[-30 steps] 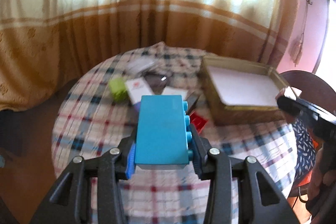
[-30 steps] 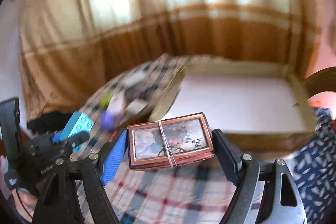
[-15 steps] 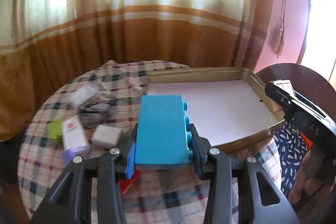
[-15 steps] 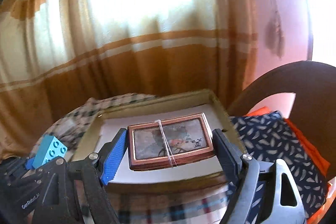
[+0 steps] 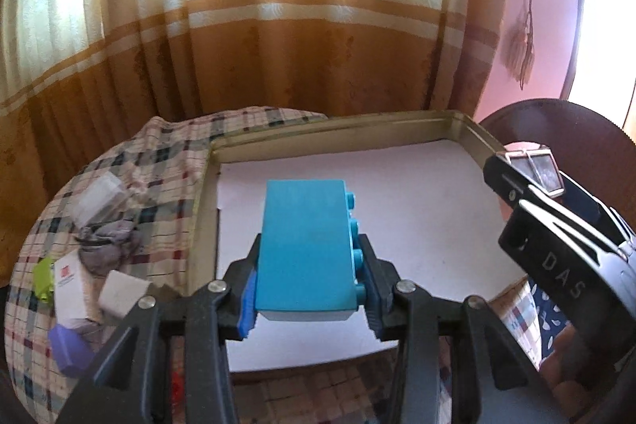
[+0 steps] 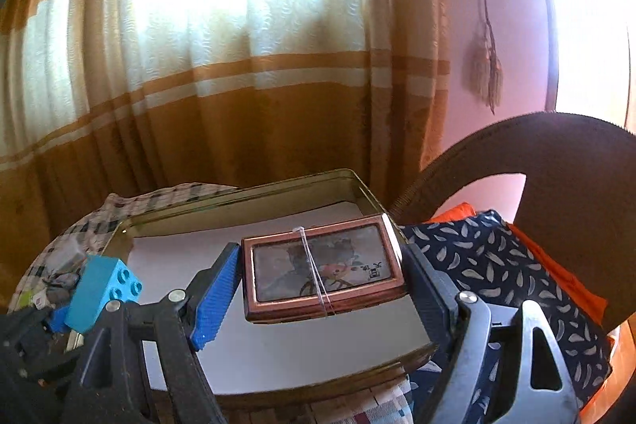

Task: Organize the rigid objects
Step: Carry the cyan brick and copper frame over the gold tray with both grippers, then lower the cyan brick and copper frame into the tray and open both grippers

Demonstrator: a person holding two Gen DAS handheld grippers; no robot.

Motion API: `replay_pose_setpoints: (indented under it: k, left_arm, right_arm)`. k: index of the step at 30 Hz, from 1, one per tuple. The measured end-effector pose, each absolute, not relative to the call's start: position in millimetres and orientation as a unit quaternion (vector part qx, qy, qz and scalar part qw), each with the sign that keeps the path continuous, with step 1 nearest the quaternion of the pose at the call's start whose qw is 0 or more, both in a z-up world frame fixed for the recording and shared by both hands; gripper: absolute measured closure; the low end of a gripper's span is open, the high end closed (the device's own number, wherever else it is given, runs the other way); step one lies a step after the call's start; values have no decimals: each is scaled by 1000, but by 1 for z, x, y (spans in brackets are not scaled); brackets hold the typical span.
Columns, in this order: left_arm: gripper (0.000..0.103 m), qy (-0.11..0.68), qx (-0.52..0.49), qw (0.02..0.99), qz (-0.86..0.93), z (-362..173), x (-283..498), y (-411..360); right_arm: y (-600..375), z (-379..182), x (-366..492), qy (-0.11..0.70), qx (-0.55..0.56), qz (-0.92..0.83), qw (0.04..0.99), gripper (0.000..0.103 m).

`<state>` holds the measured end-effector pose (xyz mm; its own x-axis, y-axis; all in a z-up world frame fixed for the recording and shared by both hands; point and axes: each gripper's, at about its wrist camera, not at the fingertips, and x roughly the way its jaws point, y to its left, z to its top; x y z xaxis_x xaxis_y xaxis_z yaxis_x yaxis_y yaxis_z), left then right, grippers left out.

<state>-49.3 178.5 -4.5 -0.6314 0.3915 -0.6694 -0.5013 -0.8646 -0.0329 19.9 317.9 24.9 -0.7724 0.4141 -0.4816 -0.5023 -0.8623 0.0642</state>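
Left gripper point(image 5: 306, 289) clamps blue brick point(image 5: 306, 245), right gripper point(image 6: 318, 289) clamps framed box point(image 6: 322, 277) (both over tray's point(image 5: 330, 132) bare white floor).

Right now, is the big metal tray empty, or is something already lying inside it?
Empty, as far as visible: the tray shows only its white lining. The blue block and the framed box are held above it in the grippers.

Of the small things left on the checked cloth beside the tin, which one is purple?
The purple block, nearest the camera in the pile, just below the white box with red print; the green piece sits beside that box.
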Motion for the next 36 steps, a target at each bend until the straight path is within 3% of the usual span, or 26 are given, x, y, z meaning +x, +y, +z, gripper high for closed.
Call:
replay_pose_setpoints:
  k: [18,19,21,23,28,36]
  left_arm:
    - [61,78,-342,234,907,-24,-57,185]
    - [59,79,-340,228,909,-23,-56,185]
    - [38,82,-327,211,917,-21,-53,183]
    - [0,81,-301,194,930,-15,-46,179]
    - [1,86,-244,190,947,-5,-29,174]
    - [0,72,-247,179,950,-2,-34,164]
  right_arm:
    - [313,12,11,99,-253,930,248,21]
    - [314,12,12,101,-252,930,248,20]
    - [316,11,12,110,-253,931,240,20]
    - [320,9,13,123,-254,931,233,21]
    - [324,11,22,143,-233,932,238,21]
    - [318,19,30,130,-208,933,262,21]
